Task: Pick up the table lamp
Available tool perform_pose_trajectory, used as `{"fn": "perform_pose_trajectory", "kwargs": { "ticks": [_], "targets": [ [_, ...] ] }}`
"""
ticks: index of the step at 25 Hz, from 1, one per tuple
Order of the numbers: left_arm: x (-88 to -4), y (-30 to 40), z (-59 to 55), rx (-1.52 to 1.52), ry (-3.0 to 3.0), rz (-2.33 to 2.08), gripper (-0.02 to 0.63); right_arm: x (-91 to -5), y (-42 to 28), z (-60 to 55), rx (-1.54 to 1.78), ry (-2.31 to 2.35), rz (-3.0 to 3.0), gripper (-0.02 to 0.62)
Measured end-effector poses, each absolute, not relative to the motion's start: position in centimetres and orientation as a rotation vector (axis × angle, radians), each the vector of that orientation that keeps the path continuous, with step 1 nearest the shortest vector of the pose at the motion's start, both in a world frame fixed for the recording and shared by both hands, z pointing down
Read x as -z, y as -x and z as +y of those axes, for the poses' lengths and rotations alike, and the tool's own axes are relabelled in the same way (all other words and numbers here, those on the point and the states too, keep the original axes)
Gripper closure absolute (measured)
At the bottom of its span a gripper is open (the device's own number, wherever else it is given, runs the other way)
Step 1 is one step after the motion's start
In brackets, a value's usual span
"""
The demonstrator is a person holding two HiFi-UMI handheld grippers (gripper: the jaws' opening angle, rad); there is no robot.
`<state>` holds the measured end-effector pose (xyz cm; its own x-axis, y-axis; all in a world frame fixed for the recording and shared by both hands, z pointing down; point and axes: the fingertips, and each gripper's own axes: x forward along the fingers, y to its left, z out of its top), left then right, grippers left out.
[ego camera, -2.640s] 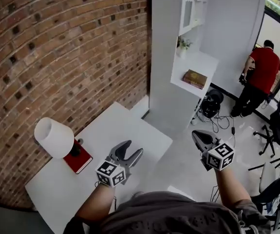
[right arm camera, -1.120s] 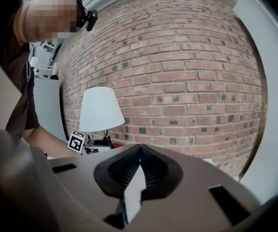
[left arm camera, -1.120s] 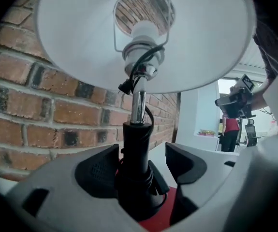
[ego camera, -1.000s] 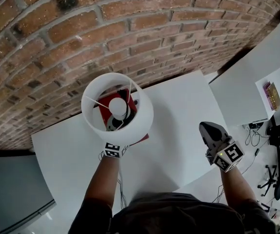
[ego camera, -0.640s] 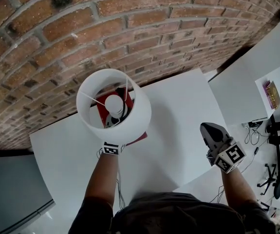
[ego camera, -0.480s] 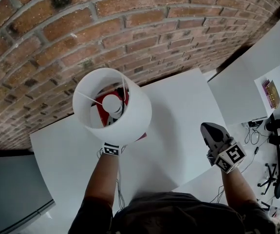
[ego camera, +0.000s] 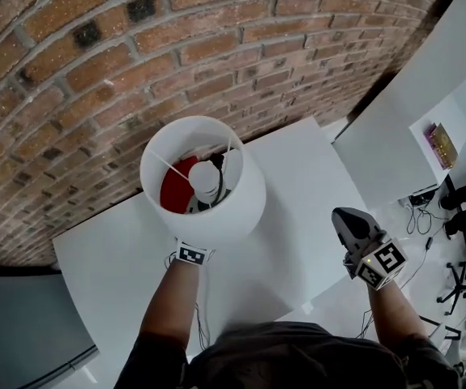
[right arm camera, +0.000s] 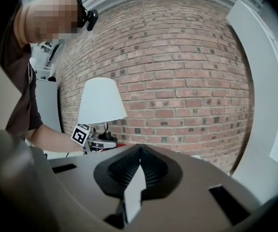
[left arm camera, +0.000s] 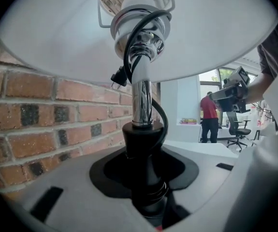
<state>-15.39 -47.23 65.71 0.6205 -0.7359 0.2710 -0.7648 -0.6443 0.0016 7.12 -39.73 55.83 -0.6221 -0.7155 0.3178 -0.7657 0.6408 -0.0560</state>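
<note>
The table lamp (ego camera: 245, 209) has a white shade, a chrome stem (left arm camera: 141, 95) and a black lower stem. My left gripper (left arm camera: 146, 187) is shut on the black lower stem and holds the lamp upright. In the head view the shade hides its jaws and only its marker cube (ego camera: 190, 254) shows. Through the open top of the shade I see the bulb (ego camera: 204, 177) and a red book (ego camera: 174, 194) below. My right gripper (ego camera: 350, 221) hangs to the right of the lamp, shut and empty. From the right gripper view the lamp (right arm camera: 101, 100) stands at the left.
A brick wall (ego camera: 135, 55) runs close behind the white table (ego camera: 305, 185). A white shelf unit (ego camera: 395, 96) with a book (ego camera: 437, 144) stands at the right. A person in red (left arm camera: 209, 115) and office chairs are far off.
The lamp stood on the red book with my left gripper open and away from it. Now that gripper grips the stem, and the shade has come up closer to the head camera.
</note>
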Motion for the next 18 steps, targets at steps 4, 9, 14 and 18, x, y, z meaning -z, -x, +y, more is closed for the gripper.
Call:
{"fn": "perform_pose_trajectory", "kwargs": {
  "ticks": [4, 9, 14, 18],
  "targets": [
    [-64.1, 12.1, -46.5, -0.415, -2.766, -1.173, 0.462, -54.9, -9.1, -38.8, -0.257, -1.250, -2.587, 0.600],
    [-61.5, 6.8, -46.1, -0.459, -2.829, -1.032, 0.462, -53.0, -12.3, -37.3, -0.246, -1.350, -2.566, 0.600],
    [-58.2, -0.1, -45.3, -0.489, -2.900, -0.881, 0.462, -50.7, -17.7, -35.3, -0.221, -1.476, -2.522, 0.600],
    [-55.2, -7.0, -44.3, -0.499, -2.985, -0.721, 0.462, -48.5, -23.7, -32.6, -0.205, -1.644, -2.432, 0.600]
  ]
}}
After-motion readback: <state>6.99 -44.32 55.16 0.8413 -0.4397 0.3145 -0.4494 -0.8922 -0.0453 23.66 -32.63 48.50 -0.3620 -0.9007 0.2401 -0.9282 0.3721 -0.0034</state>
